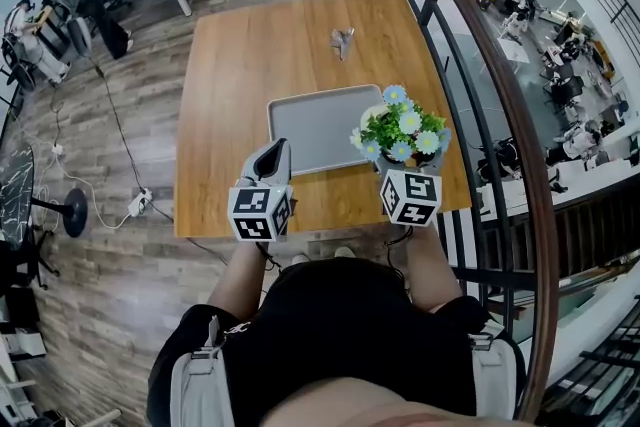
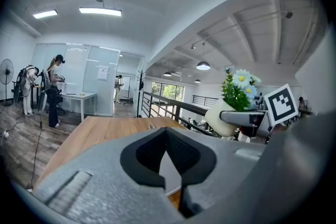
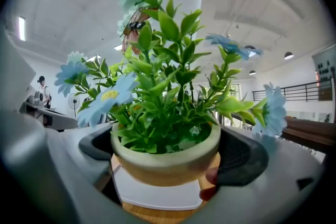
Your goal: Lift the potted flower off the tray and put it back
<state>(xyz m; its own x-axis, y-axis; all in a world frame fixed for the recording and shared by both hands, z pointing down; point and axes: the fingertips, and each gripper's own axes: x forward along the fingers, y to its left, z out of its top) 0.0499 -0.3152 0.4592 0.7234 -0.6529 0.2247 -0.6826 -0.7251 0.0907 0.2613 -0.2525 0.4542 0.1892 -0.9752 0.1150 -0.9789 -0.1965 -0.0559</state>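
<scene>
Right tongs (image 3: 170,159) clamped on potted flower (image 1: 402,130), above tray (image 1: 315,130) right edge; tray centre lies left. Left tongs (image 2: 169,165) shut, empty.

Tray (image 1: 315,127) laid on table (image 1: 230,85); potted flower (image 1: 403,131) held over its right edge; left gripper (image 1: 270,157) positioned before its near-left corner.

Grey tray (image 1: 318,131), pale-blue flowers (image 1: 404,129), cream pot (image 3: 167,161)

The tray (image 1: 318,127) lay open from above; the left gripper (image 1: 272,155) crowded its near-left corner, the potted flower (image 1: 403,130) overhung its right edge, and a railing (image 1: 500,75) ran just beyond.
</scene>
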